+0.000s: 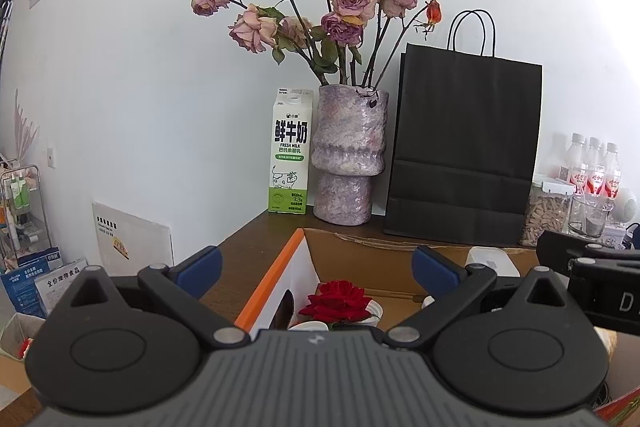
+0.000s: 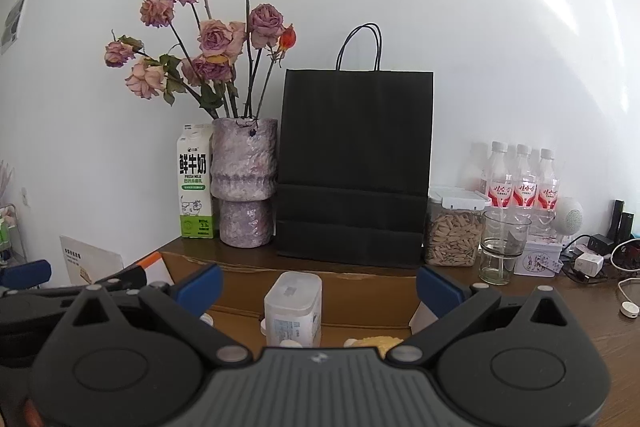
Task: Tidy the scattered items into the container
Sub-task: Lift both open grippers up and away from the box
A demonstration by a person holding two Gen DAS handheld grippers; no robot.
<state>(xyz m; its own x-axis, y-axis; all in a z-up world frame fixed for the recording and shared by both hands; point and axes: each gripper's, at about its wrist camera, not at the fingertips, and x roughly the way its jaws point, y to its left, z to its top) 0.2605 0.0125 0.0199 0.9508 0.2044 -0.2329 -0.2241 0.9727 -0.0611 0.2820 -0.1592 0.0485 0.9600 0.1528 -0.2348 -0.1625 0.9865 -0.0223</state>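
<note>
On the milk carton (image 1: 289, 155), large Chinese characters "鲜牛奶" were printed, with "FRESH MILK" beneath them and "3.3g" in the green band near its base. On a blue-and-white package (image 1: 60, 285) at the lower left of the left wrist view, "全价宠物食品" could be read. Red labels with white Chinese script were carried by the bottles (image 2: 524, 187), but too small to be made out. A white letter "D" was seen on the right gripper's body (image 1: 624, 303).

The floor of the cardboard box (image 1: 352, 259) is largely hidden behind the left tongs (image 1: 316, 267) body. The yellow item (image 2: 378, 342) is cut off by the right tongs (image 2: 318, 289), and small print on the milk carton (image 2: 195, 183) cannot be read.
</note>
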